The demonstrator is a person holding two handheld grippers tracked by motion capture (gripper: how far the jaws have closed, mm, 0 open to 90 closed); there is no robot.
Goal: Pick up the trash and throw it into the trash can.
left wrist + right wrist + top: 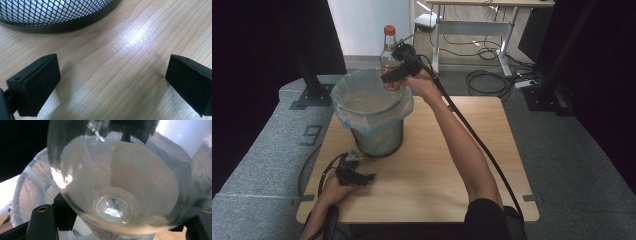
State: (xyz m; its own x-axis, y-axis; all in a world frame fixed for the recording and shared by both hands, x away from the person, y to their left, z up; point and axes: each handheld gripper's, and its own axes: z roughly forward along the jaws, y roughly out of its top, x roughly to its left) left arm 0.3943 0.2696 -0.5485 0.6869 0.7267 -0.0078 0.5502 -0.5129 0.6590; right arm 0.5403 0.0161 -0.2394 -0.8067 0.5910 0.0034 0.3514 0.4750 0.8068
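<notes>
— Grey carpet (pixel 572 150) runs round the wooden table (pixel 437 165), and a desk (pixel 492 5) with loose cables stands at the back of the room. What do you see from above?

— My right gripper (pixel 394 75) is up past the far rim of the mesh bin (pixel 377 135), which has a pale blue liner (pixel 347 117) folded over its edge. I hold a clear bottle (pixel 388 55) with an orange cap (pixel 389 30) upright there, by its lower body, just at the bin's rim. My left gripper (pixel 359 176) lies low on the table, on the near side of the bin, just beside its base.

— And along your left gripper?

— Both my black jaws stand wide apart with bare wood grain between them – nothing held. Ahead of them curves the bin's dark bottom band (pixel 62 25) under the mesh.

— And along the right one?

— My jaws are clamped on the bottle (pixel 120 195); I look through its clear body toward a round end. Beyond it, to my left, hangs the liner (pixel 27 185) over the mesh.
</notes>
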